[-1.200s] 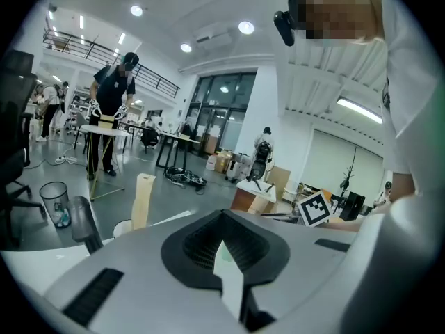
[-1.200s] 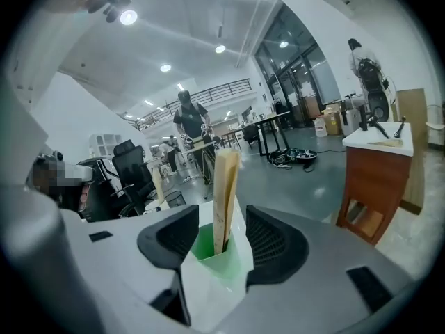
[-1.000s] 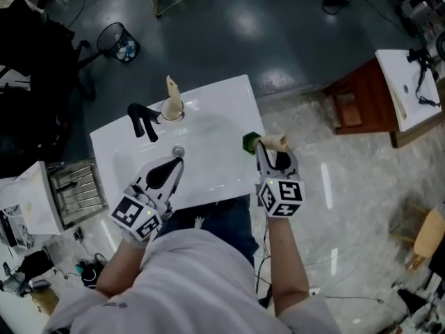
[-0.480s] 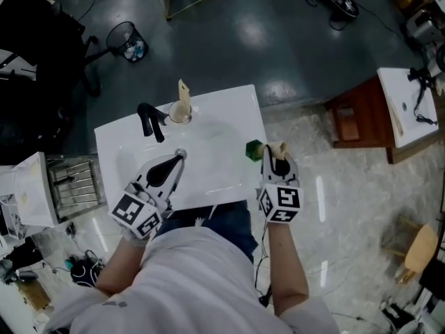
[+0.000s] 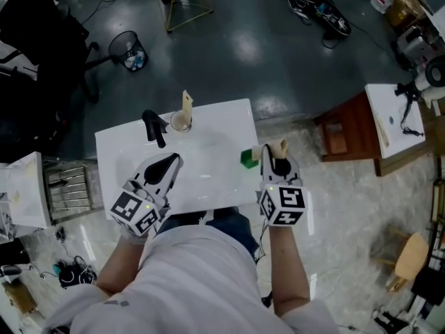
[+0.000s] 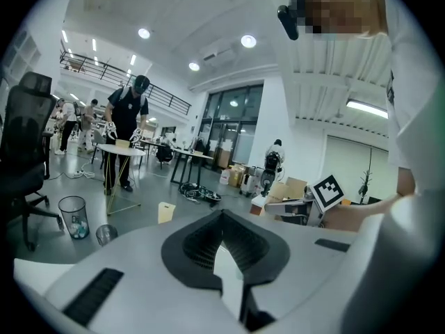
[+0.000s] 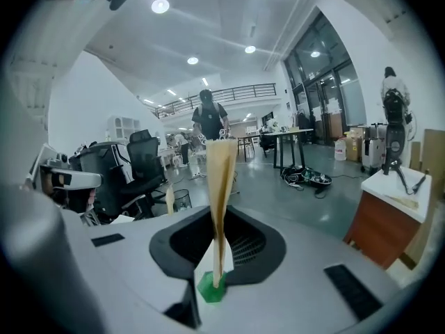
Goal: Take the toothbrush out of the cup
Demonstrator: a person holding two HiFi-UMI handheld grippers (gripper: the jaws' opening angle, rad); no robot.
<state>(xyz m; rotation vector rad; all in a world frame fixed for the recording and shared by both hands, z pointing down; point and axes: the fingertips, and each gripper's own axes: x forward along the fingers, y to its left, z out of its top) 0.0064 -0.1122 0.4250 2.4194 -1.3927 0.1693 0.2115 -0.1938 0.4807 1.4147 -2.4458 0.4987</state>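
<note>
No legible text, labels or numbers anywhere.

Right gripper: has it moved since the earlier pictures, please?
Yes: the right gripper rose away from the green cup, its jaws just closing on the toothbrush.

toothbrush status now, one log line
right claw: just been closing, gripping toothbrush | green cup: at sink edge | left claw: shut, empty

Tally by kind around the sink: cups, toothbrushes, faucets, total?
Cups: 2 (green cup, pale cup)
Toothbrushes: 2 (held toothbrush, right gripper jaws just closed on it; second toothbrush in pale cup)
Faucets: 1 (black faucet)
Total: 5
</note>
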